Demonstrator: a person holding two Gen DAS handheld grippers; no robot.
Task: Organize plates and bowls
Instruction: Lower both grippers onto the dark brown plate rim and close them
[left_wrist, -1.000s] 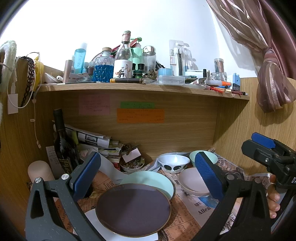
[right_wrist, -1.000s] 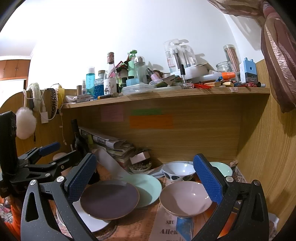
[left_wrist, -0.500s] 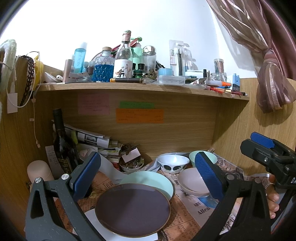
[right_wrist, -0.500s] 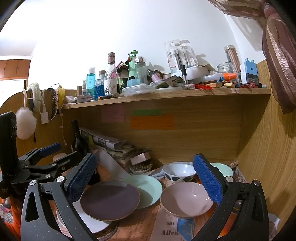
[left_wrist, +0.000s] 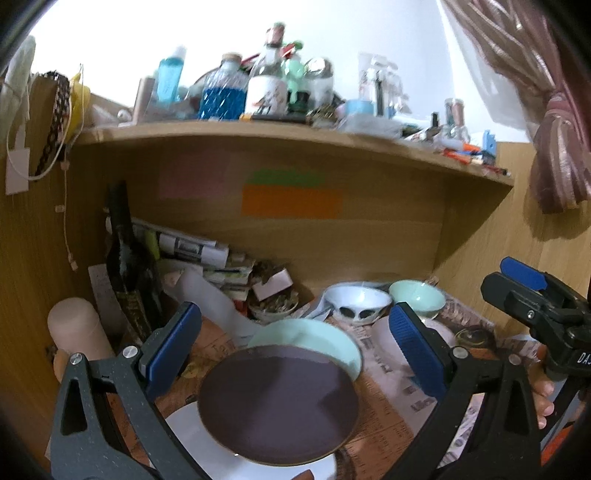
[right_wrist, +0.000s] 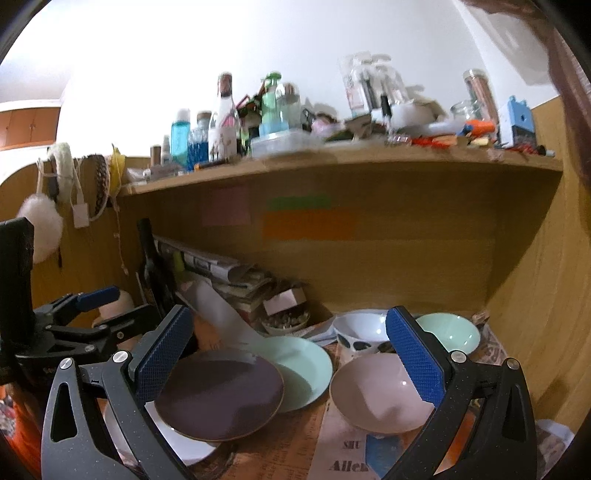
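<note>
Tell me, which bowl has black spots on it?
The white bowl at the back. Dark spots run around its outside. The pink bowl in front and the green bowl beside it are plain.

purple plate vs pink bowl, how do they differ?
Colour: the purple plate is dark and matte with a thin gold rim; the pink bowl is pale and glossy.
Shape: the plate is flat and shallow, the bowl deep.
Support: the plate lies on top of a white plate, overlapping a mint plate; the bowl sits alone on newspaper.
Both are empty and upright.
</note>
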